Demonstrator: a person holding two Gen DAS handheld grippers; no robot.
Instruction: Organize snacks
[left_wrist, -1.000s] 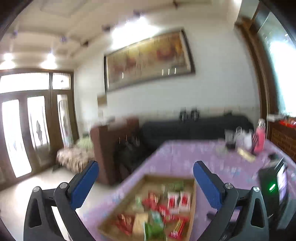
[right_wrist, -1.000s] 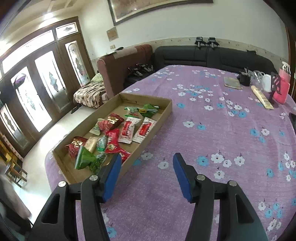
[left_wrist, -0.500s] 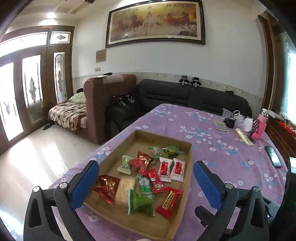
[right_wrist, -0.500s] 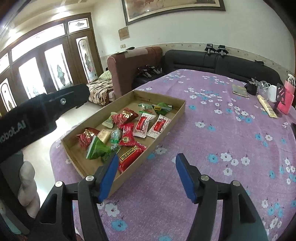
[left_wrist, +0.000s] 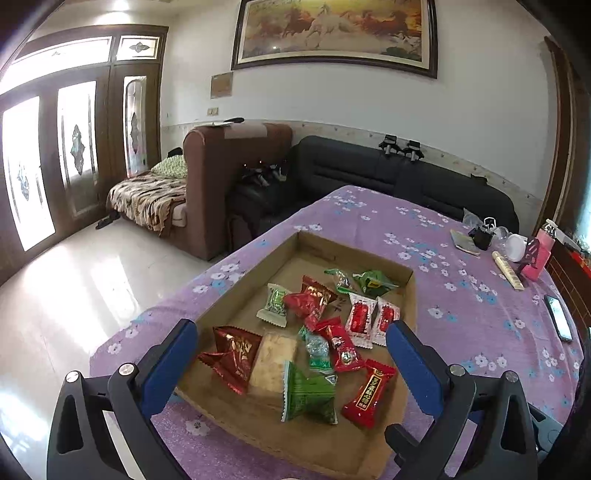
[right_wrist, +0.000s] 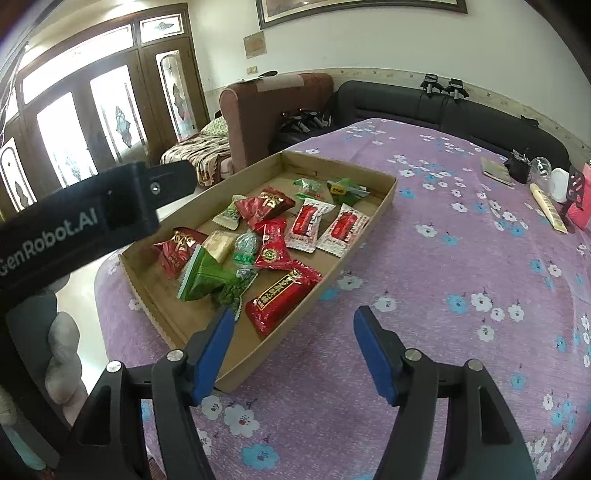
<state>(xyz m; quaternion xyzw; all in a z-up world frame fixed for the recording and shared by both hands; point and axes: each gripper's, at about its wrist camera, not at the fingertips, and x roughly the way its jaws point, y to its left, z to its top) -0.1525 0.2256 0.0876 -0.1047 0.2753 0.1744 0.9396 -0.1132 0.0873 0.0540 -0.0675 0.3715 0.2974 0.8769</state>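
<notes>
A shallow cardboard tray (left_wrist: 408, 275) (right_wrist: 384, 192) lies on the purple flowered tablecloth with several wrapped snacks in it: red packets (left_wrist: 232, 350) (right_wrist: 280, 295), green packets (left_wrist: 308, 395) (right_wrist: 203, 273), two red-and-white packets (left_wrist: 360, 319) (right_wrist: 308, 223) and a beige bar (left_wrist: 273, 360). My left gripper (left_wrist: 291, 360) is open, wide, hovering above the tray's near end. My right gripper (right_wrist: 295, 345) is open and empty above the tray's near right corner. The left gripper's black body (right_wrist: 74, 225) shows at the left of the right wrist view.
At the table's far right stand a pink bottle (left_wrist: 541, 254), a white cup (left_wrist: 517, 247), a notebook (right_wrist: 496, 171) and a phone (left_wrist: 557, 323). A brown armchair (left_wrist: 229, 177) and black sofa (left_wrist: 369, 173) stand beyond the table.
The left gripper swung down from the wall and moved closer over the tray. The right gripper moved slightly forward towards the tray. Both stayed open.
</notes>
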